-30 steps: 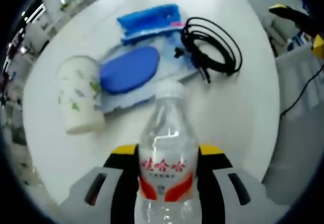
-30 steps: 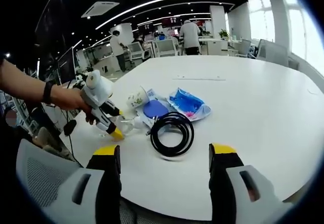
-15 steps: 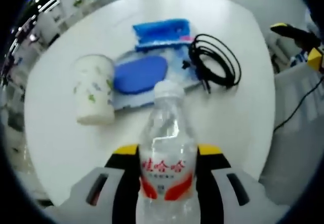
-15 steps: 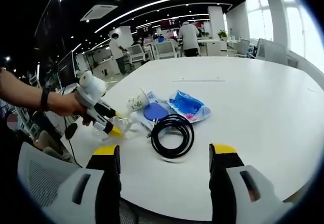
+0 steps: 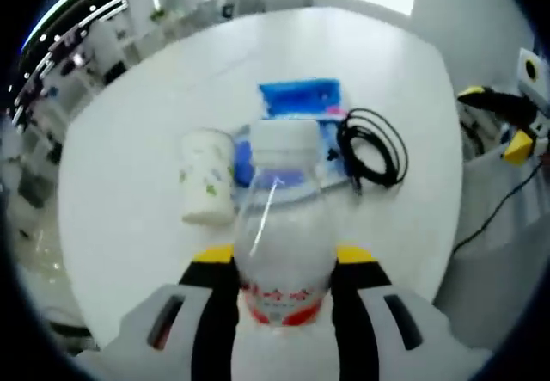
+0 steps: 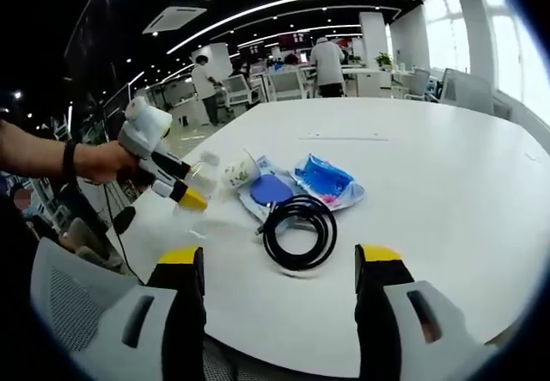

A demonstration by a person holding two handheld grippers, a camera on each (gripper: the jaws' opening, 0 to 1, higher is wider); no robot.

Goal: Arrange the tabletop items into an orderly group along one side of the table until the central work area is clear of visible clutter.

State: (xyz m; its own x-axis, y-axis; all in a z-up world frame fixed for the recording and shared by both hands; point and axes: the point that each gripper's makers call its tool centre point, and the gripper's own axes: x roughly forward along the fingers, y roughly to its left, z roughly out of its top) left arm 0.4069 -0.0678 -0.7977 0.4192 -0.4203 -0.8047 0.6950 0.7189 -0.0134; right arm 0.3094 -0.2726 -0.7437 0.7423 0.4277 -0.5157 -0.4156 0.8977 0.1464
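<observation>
In the left gripper view, the left gripper (image 5: pixel 277 288) has its yellow-tipped jaws pressed against both sides of a clear plastic water bottle (image 5: pixel 280 230), which carries a white cap and a red-and-white label; the red characters on it are too blurred to read. The bottle is lifted clear of the white round table (image 5: pixel 129 140). Beyond the bottle a white paper cup (image 5: pixel 206 188) with small green printed marks lies on its side. Just right of the cup a dark blue oval case (image 5: pixel 244 162) rests on a pale packet, partly hidden by the bottle cap. A bright blue packet (image 5: pixel 300 99) lies farther back, and a coiled black cable (image 5: pixel 371 147) sits to its right, near the table edge.

In the right gripper view, the right gripper (image 6: pixel 279 278) hangs above the near table edge, jaws spread wide with nothing between them. Ahead lie the cable (image 6: pixel 299 230), the blue case (image 6: pixel 272 189), the blue packet (image 6: pixel 322 179) and the cup (image 6: pixel 240 171), clustered together. At left a hand (image 6: pixel 101 161) holds the left gripper (image 6: pixel 183 189) with the bottle (image 6: pixel 201 178) raised off the table, beside the cup.
</observation>
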